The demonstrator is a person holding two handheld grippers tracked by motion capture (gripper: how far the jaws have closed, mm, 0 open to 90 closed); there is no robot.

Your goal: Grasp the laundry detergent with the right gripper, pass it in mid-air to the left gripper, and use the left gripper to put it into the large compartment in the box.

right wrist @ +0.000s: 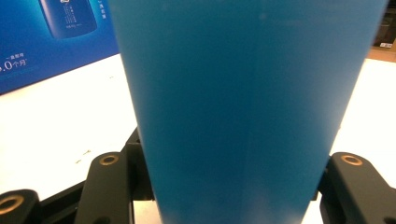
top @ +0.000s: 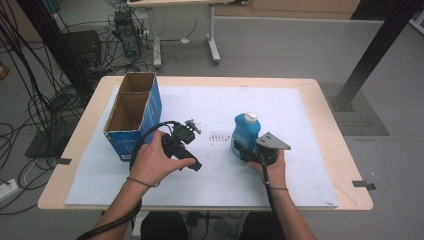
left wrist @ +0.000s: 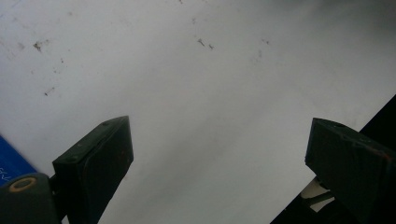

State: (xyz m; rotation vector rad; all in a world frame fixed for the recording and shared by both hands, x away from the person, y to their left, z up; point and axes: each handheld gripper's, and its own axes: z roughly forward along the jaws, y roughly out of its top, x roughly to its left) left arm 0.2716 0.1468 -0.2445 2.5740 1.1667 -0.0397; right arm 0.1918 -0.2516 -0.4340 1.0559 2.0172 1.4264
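Observation:
A blue bottle [top: 244,134] with a white cap stands upright on the white sheet [top: 215,182], right of centre. My right gripper [top: 246,153] is shut on its lower body from the near side. In the right gripper view the bottle [right wrist: 243,93] sits between the two black jaws of that gripper [right wrist: 229,161]. My left gripper [top: 192,159] is held low over the sheet, left of the bottle and apart from it. In the left gripper view this gripper [left wrist: 219,128] is open, with bare white sheet between its fingers.
An open blue cardboard box [top: 132,114] stands at the table's left, close to my left hand; its printed side [right wrist: 51,37] appears behind the bottle. The wooden table [top: 327,130] borders the sheet. Cables [top: 35,100] and a black post [top: 372,55] lie beyond the table.

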